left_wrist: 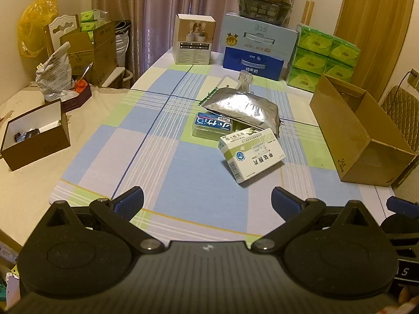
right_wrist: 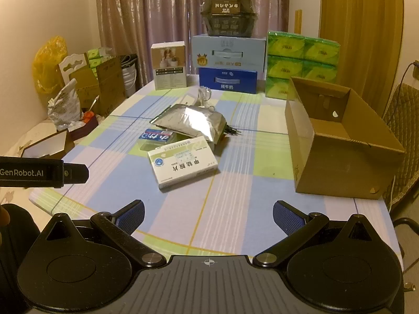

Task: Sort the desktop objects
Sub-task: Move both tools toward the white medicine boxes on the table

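A white and green medicine box (left_wrist: 252, 154) (right_wrist: 183, 161) lies mid-table. Behind it sits a blue packet on a clear green case (left_wrist: 213, 126) (right_wrist: 156, 137), partly under a silver foil pouch (left_wrist: 243, 108) (right_wrist: 192, 120). A clear plastic piece (left_wrist: 244, 78) (right_wrist: 205, 94) and a white tag lie behind the pouch. My left gripper (left_wrist: 208, 204) is open and empty above the near table edge. My right gripper (right_wrist: 208, 218) is open and empty, level with it. An open cardboard box (left_wrist: 358, 136) (right_wrist: 337, 141) stands at the right.
A brown open box (left_wrist: 35, 138) and a foil bag sit on the left side table. Milk cartons (left_wrist: 258, 49) (right_wrist: 227, 62), a white carton (left_wrist: 195, 39), and green tissue packs (left_wrist: 323, 56) (right_wrist: 301, 62) line the back edge. The left gripper's body (right_wrist: 39, 172) shows at the right view's left.
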A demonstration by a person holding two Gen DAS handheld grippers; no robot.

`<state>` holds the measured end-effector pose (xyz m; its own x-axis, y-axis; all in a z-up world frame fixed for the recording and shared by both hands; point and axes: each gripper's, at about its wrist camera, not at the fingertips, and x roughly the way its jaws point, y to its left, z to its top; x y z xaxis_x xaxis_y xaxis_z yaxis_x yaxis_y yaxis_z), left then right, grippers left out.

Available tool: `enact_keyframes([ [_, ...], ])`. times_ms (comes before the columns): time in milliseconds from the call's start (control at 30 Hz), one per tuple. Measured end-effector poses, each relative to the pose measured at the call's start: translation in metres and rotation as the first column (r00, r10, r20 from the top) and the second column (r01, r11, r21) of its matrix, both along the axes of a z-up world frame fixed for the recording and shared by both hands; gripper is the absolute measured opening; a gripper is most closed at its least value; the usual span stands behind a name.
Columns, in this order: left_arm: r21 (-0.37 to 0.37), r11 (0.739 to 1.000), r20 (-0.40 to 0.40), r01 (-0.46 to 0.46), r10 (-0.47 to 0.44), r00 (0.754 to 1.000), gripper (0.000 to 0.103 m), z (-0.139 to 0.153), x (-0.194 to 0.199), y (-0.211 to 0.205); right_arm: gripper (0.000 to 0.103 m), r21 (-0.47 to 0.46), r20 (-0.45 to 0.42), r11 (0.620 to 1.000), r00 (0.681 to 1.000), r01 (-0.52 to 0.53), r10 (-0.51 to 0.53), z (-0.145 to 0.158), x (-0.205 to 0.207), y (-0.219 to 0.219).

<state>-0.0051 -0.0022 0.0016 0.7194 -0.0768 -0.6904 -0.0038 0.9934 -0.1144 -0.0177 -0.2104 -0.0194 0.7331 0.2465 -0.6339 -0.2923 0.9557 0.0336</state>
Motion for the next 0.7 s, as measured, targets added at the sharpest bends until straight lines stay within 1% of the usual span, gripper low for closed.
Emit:
enact_keyframes([
  [267,0.004,1.000,-0.002,0.006,-0.006,1.000,0.102,-0.002,0.001,0.002,0.101,-0.004,-0.010,1.000,1.000,-0.002,0.002,-0.004,0.002,0.001],
  [467,0.039,0.998,0.007,0.039,-0.039,0.999,0.102,-0.002,0.007,0.002,0.101,-0.003,-0.037,1.000,0.999,0.010,-0.011,-0.010,0.014,-0.004],
  [600,0.077,0.995,0.013,0.062,-0.063,0.998,0.102,-0.001,0.018,0.003,0.101,-0.004,-0.056,1.000,0.998,0.020,-0.020,-0.016,0.022,-0.009],
  [700,0.079,0.993,0.004,0.085,-0.086,0.996,0.102,-0.003,0.028,0.005,0.101,-0.005,-0.068,1.000,0.997,0.021,-0.022,-0.020,0.027,-0.011],
])
